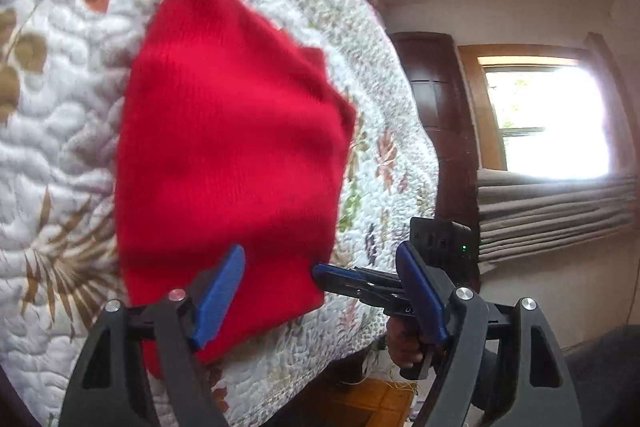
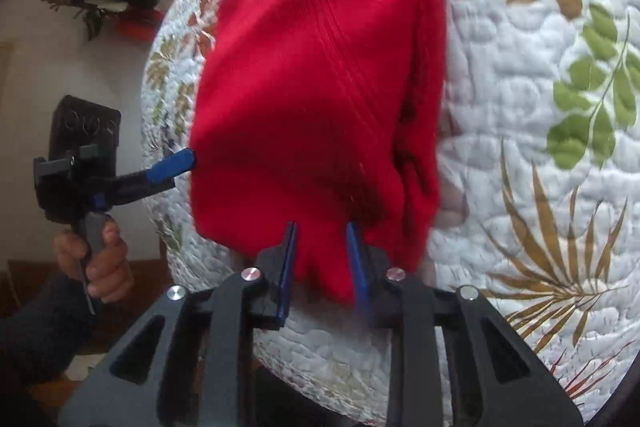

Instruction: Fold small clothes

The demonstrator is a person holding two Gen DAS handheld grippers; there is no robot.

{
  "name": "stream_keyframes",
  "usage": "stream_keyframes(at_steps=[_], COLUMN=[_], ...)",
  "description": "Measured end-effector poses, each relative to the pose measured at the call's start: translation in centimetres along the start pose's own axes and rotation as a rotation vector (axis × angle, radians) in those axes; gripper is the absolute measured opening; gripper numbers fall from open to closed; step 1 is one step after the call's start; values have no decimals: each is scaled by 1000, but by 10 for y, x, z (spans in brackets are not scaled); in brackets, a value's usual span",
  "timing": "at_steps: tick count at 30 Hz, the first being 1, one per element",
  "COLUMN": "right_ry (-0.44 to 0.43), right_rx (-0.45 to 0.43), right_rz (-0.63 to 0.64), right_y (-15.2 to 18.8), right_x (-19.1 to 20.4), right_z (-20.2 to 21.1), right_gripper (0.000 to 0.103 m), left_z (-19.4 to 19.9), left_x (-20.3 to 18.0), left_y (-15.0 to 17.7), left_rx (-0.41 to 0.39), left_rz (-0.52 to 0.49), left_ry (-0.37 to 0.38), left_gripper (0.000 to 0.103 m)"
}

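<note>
A red knitted garment [image 1: 232, 147], folded into a thick stack, lies on a white quilted bedspread [image 1: 60, 147] near its edge. In the left wrist view my left gripper [image 1: 320, 251] stands wide open, with the garment's near corner between its fingers and its left finger [image 1: 222, 291] over the cloth. My right gripper [image 1: 328, 273] comes in from the right and pinches that corner's edge. In the right wrist view the right gripper [image 2: 320, 227] is shut on a bunch of the red garment [image 2: 312, 87]. The left gripper [image 2: 184, 159] touches its left edge.
The floral bedspread [image 2: 520, 147] covers the bed, whose edge drops off just beside the garment. A dark wooden cabinet [image 1: 436, 99], a bright window [image 1: 548, 119] and grey curtains [image 1: 552, 215] lie beyond. A hand [image 2: 104, 259] holds the left gripper's handle.
</note>
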State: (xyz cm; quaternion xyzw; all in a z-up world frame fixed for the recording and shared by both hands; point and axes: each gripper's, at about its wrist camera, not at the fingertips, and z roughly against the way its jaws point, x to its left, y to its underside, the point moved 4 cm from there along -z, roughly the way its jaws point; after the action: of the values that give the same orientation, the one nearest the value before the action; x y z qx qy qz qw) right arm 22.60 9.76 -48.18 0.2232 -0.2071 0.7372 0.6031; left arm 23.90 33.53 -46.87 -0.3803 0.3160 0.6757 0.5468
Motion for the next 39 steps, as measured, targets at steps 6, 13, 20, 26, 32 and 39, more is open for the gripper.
stream_keyframes(at_steps=[6, 13, 20, 26, 32, 39], right_ry=[64, 474, 574, 605, 617, 610], right_rx=[-24, -226, -361, -429, -498, -510], right_rz=[19, 191, 188, 171, 201, 225], right_y=[14, 49, 83, 93, 106, 124], right_x=[14, 126, 217, 243, 249, 250], right_z=[29, 143, 240, 305, 342, 351], right_gripper=[26, 95, 100, 100, 100, 100], left_z=[-6, 76, 177, 192, 177, 168], left_x=[0, -113, -244, -306, -333, -337], left_y=[18, 69, 131, 170, 193, 204], left_rx=[41, -59, -363, -370, -356, -344], left_rz=[11, -174, -252, -254, -289, -281], left_ry=[-49, -329, -613, -596, -633, -645], left_gripper=[78, 99, 99, 99, 99, 99])
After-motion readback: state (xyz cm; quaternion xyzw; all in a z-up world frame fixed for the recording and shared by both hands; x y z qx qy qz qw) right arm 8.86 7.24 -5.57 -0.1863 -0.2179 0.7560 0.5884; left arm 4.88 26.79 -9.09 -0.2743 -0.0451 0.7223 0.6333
